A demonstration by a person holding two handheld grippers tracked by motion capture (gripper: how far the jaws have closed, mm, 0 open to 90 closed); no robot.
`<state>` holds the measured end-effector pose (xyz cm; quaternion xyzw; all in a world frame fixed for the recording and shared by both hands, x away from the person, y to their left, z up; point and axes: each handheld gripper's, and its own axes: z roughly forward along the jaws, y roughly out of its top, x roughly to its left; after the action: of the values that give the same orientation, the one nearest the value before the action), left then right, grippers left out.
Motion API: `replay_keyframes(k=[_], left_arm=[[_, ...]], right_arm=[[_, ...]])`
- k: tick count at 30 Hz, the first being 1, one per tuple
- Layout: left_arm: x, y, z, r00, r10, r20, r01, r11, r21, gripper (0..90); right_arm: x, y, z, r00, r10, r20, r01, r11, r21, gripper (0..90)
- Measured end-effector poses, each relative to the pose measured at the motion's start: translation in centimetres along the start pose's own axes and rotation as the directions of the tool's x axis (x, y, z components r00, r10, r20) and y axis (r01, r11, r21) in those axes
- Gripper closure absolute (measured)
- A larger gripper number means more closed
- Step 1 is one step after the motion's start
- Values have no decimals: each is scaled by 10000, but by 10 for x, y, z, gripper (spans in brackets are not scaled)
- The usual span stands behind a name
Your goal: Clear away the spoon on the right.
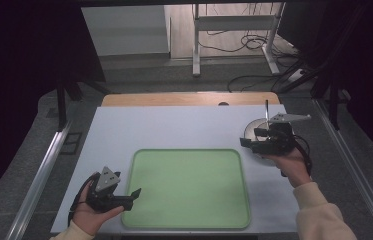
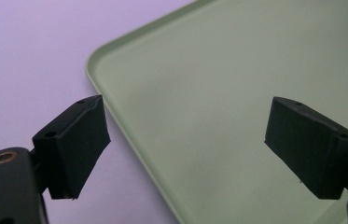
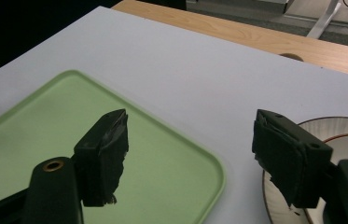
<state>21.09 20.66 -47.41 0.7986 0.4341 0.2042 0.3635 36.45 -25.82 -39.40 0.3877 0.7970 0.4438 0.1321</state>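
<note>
Right gripper (image 1: 264, 141) hovers wide open and empty over the plate (image 3: 339, 128) at mid-right, closest to it. Left gripper (image 1: 124, 197), also wide open and empty, sits at the green tray (image 1: 189, 220)'s lower-left corner.

The high view looks forward and down from above the near edge, taking in the whole surface (image 1: 184, 125), with the tray (image 1: 190, 187) toward 6 o'clock. The left gripper view sits low and close, facing over the tray's corner (image 2: 98, 56) between its own jaws. The right gripper view looks from a little higher, toward 10 o'clock, over the tray (image 3: 45, 126) and a plate (image 3: 335, 128). All three views share the tray.
</note>
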Motion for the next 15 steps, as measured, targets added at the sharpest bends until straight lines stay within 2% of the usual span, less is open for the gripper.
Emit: replay_keyframes(k=[15], left_arm=[[1,0,-1,10000,-54,-22,54,10000,-56,134]], right_arm=[[-27,10,6,9989,259,392,-255,9996,-110,282]])
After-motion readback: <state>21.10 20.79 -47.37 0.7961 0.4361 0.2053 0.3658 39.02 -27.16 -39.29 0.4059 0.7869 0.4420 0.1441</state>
